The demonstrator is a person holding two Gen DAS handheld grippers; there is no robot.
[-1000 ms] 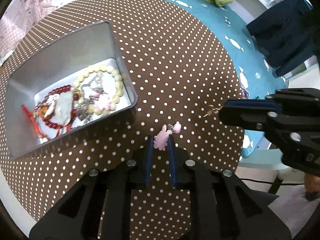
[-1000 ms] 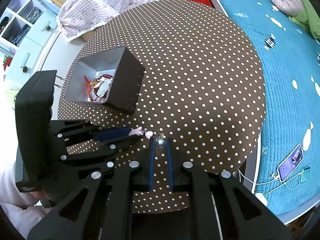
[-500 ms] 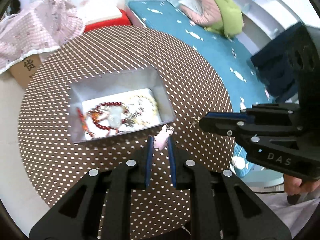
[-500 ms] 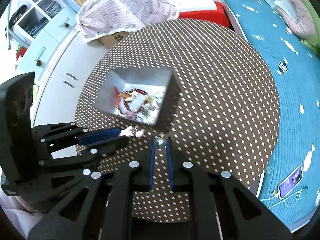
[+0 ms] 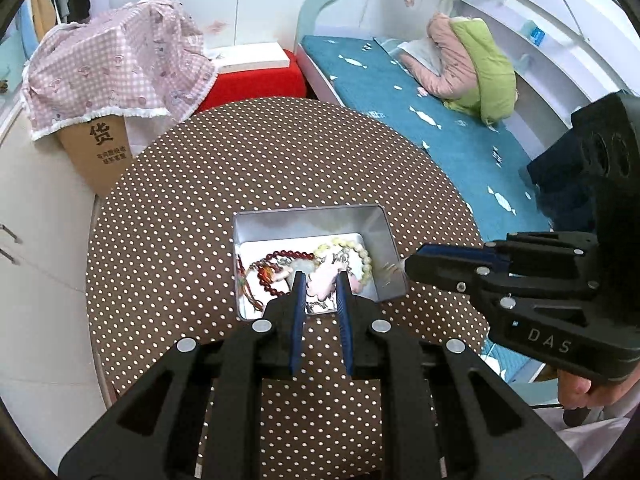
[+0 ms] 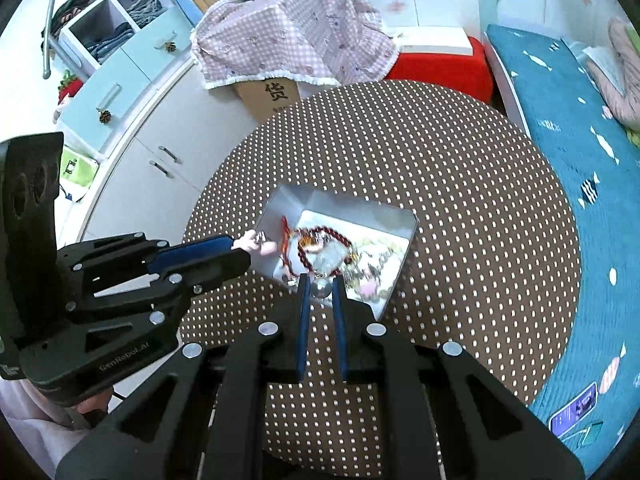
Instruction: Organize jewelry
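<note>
The left tool (image 5: 320,286) pinches a pink charm (image 5: 323,280) and the right tool (image 6: 320,288), jaws opening, has a silver bead (image 6: 321,287) between its pads; both hang over the tin (image 5: 384,236) on the dotted surface (image 5: 240,184). Beaded bracelets (image 5: 280,258) already lie inside, so probably only these two drops remain (nothing else lies loose). The tin's long axis runs left to right in the left view.

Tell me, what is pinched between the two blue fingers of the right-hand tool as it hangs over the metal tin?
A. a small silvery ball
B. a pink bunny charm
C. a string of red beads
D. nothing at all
A: in the right wrist view the small silvery ball sits between the tips of the right gripper, whose jaws are opening, above the metal tin.
</note>
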